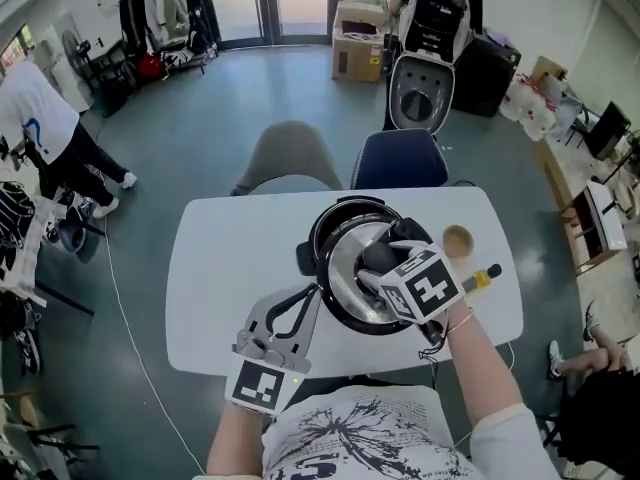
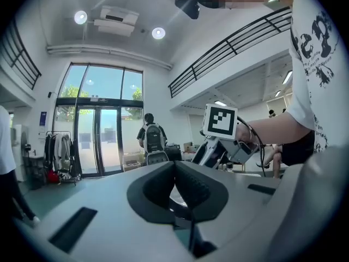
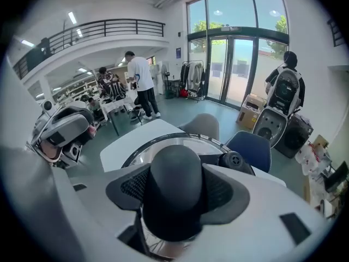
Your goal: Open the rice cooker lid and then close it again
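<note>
Silvery round metal lid (image 1: 345, 268) with a black domed knob (image 3: 175, 184) sits over the black rice cooker (image 1: 335, 216) mid-worktop (image 1: 230, 258), seemingly tilted off the rim, though that is hard to judge. The right claw (image 1: 380, 263) is clenched on the knob. The left claw (image 1: 312, 298) is pinched together and empty, just near-left of the cooker.

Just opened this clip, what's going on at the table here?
A person at a white table is working a rice cooker with two handheld grippers. The right gripper is clamped on the black knob of the cooker's lid, which is over the pot; whether it is seated or lifted is unclear. The left gripper, jaws together and empty, is by the cooker's left side.
</note>
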